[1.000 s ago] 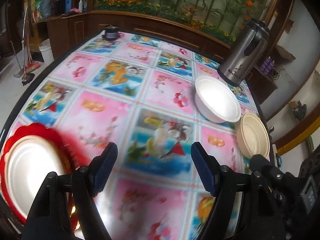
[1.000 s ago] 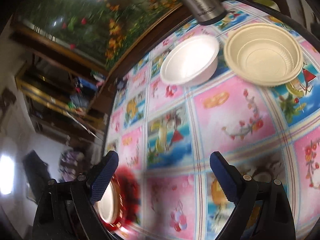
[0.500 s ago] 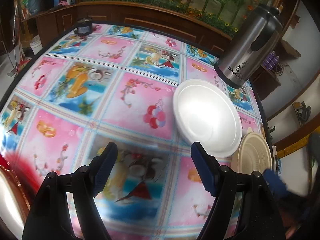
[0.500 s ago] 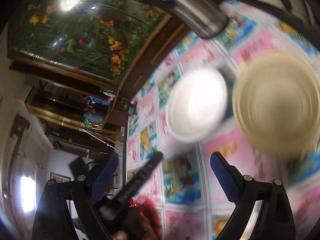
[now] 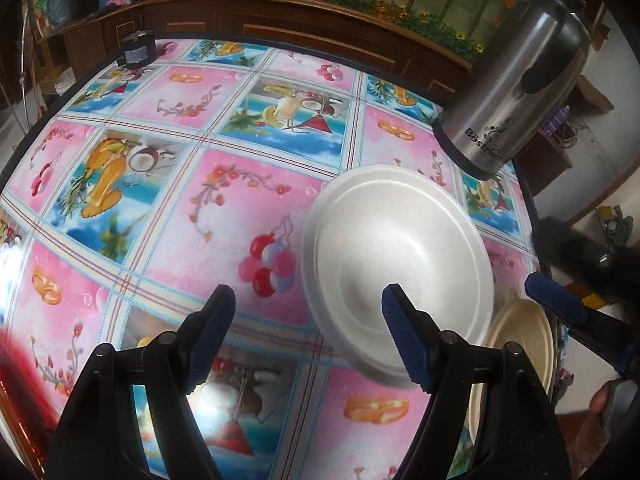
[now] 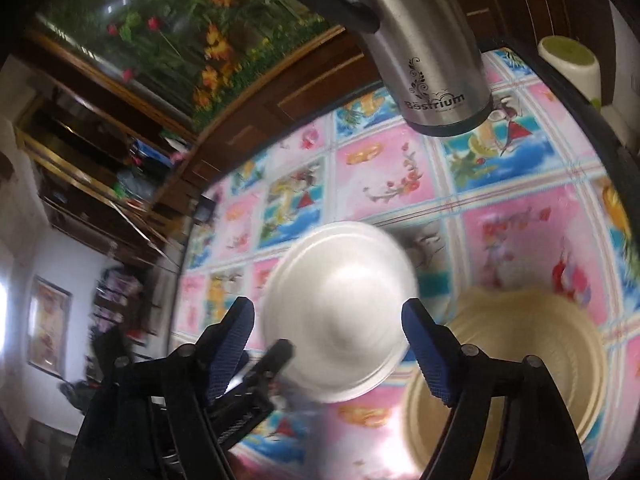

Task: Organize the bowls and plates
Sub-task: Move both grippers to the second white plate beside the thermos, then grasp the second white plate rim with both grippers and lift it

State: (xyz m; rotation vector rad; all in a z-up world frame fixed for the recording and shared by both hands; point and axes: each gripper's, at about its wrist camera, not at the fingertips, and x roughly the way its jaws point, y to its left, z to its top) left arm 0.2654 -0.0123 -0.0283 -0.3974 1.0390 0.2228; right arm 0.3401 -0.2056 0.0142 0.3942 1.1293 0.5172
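A white foam bowl [image 5: 396, 264] sits on the patterned tablecloth, with a cream ribbed bowl [image 5: 516, 356] beside it at the table's right edge. My left gripper [image 5: 308, 336] is open and empty, its right finger over the white bowl's near rim. The right gripper's blue fingertip [image 5: 556, 304] shows above the cream bowl. In the right wrist view my right gripper [image 6: 328, 348] is open and empty, hovering close over the white bowl [image 6: 340, 312], with the cream bowl [image 6: 520, 364] to its right. A red-rimmed plate's edge [image 5: 12, 384] is at the far left.
A steel thermos jug [image 5: 516, 92] stands just behind the white bowl, also seen in the right wrist view [image 6: 416, 44]. A small dark jar [image 5: 138, 50] is at the table's far left corner. A wooden cabinet with plants runs behind the table.
Both grippers have moved toward the white bowl, which now looms larger in both views. The red-rimmed plate has slid almost out of the left view. Both stay open.
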